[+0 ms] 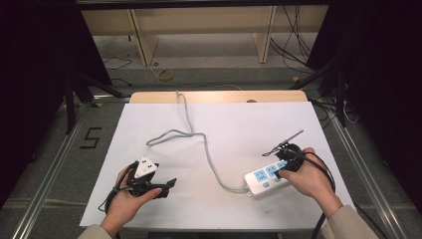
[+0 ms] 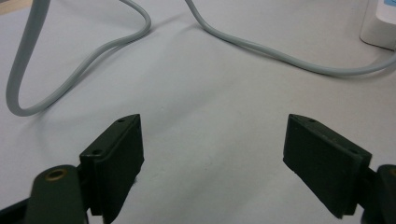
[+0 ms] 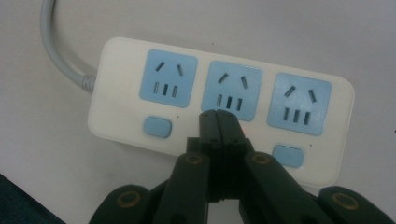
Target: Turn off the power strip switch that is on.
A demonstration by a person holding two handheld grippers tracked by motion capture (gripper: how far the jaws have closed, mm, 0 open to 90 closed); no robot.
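On the left, my left tongs (image 1: 164, 186) rest low on the white counter (image 1: 149, 124), spread wide with nothing between them, well away from the work. The left gripper view shows both pads (image 2: 119, 154) apart over bare surface, with the grey cable (image 2: 84, 65) looping across beyond them and a white corner of the power strip (image 2: 380, 28) at the far right edge. Moving right, that cable runs down the middle of the counter into the power strip, which lies flat near the front right of the counter. My right tongs (image 3: 218, 122) are closed tight, holding nothing, and their joined tip is down on the strip's middle section, just below the middle socket (image 3: 231, 91). I judge I am pressing the middle switch: a small red glint shows beside the tip, though the button itself is hidden under it. The left switch (image 3: 157, 127) and right switch (image 3: 286, 155) look untouched. From above, my right hand (image 1: 308, 177) covers that contact; only the right gripper view makes the tip's place among the sockets plain.
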